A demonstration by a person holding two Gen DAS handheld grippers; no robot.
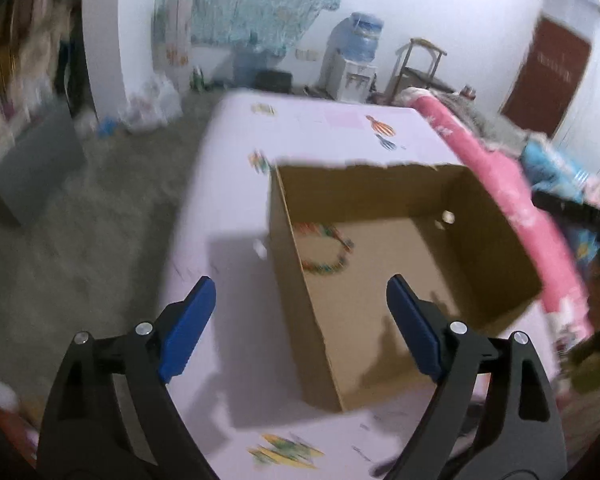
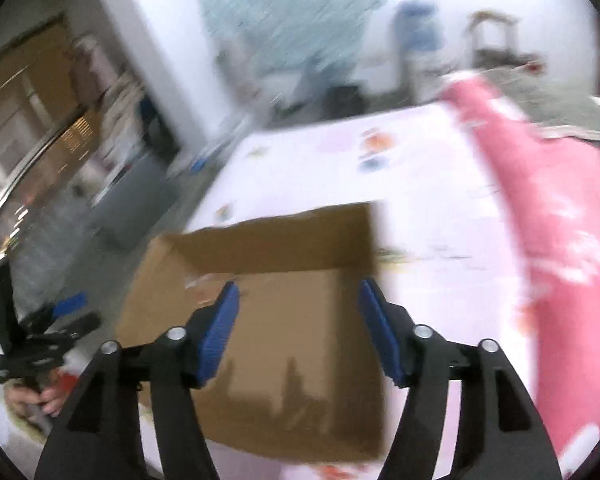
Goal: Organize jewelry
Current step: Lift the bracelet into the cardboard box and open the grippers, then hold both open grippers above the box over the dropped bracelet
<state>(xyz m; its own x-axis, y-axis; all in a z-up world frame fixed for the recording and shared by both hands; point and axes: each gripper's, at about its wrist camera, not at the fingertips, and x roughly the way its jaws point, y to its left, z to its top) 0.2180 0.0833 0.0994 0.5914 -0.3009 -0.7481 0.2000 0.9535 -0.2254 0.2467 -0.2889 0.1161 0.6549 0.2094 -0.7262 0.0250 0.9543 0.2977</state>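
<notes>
Hand-held gripper [image 1: 300,300] above colourful beaded necklace [image 1: 326,250], boxed.

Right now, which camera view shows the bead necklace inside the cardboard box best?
The left wrist view. There the colourful bead necklace lies visibly looped on the floor of the cardboard box, near its far left corner. The right wrist view is heavily blurred; only a faint smear in the box hints at it.

A desk [image 1: 228,168] covered in a pale pink cloth with small colourful printed motifs carries an open brown cardboard box [image 1: 496,236], its flaps gone and its top edge ragged. A rolled pink blanket [image 1: 500,184] lies along the desk's right edge, close beside the box. The desk stands on a grey floor [image 1: 100,220].
</notes>
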